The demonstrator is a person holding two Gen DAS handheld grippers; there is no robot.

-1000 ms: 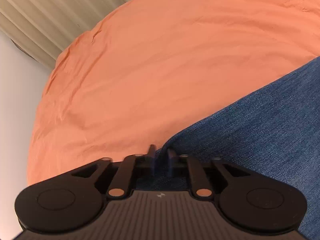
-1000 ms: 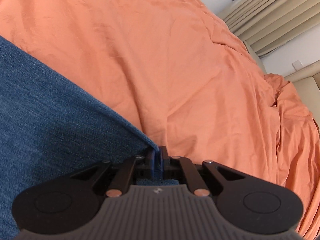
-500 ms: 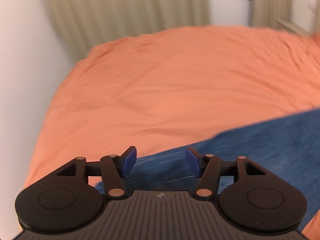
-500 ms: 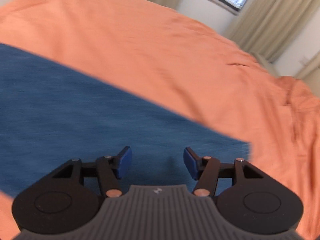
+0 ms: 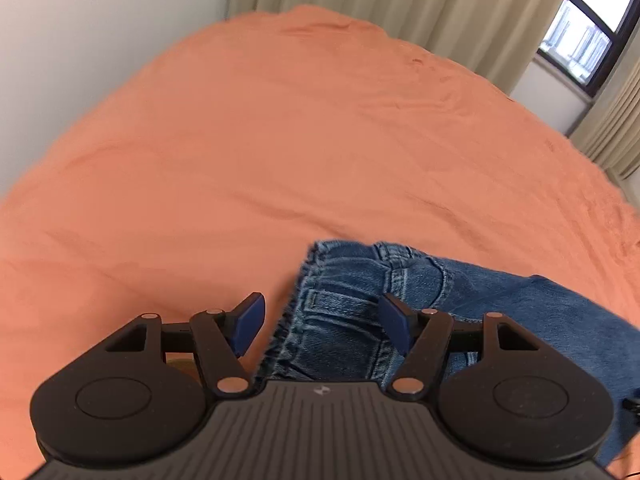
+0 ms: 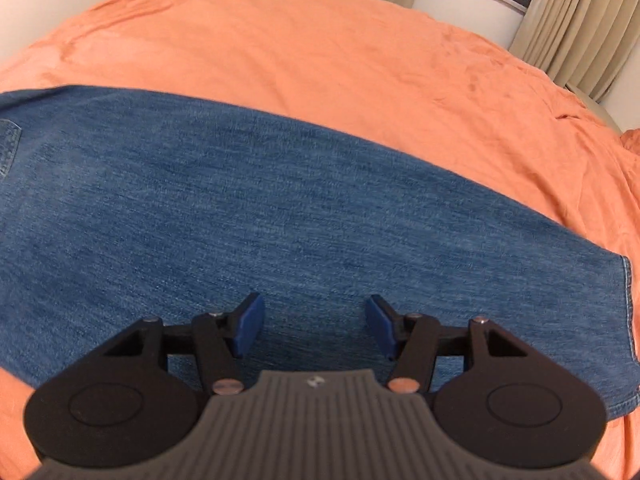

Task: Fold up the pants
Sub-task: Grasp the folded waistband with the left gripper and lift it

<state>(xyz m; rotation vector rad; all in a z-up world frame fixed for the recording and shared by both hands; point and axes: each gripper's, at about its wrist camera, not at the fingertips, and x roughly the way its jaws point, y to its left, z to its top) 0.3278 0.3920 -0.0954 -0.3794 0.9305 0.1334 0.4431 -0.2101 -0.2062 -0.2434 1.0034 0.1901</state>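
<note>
While flat on bedsheet (image 6: 320,40): jeans (image 6: 280,200).

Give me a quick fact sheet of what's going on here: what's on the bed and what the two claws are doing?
surface: orange bedspread
garment: blue jeans lying on it
waistband: below the left gripper
leg hem: right of the right gripper
left gripper: open, holding nothing, jaws just opened
right gripper: open, holding nothing, jaws just opened

Blue denim pants (image 6: 280,208) flat on orange bedsheet (image 6: 360,52); waistband (image 5: 320,312) bunched, hem edge stitched.
</note>
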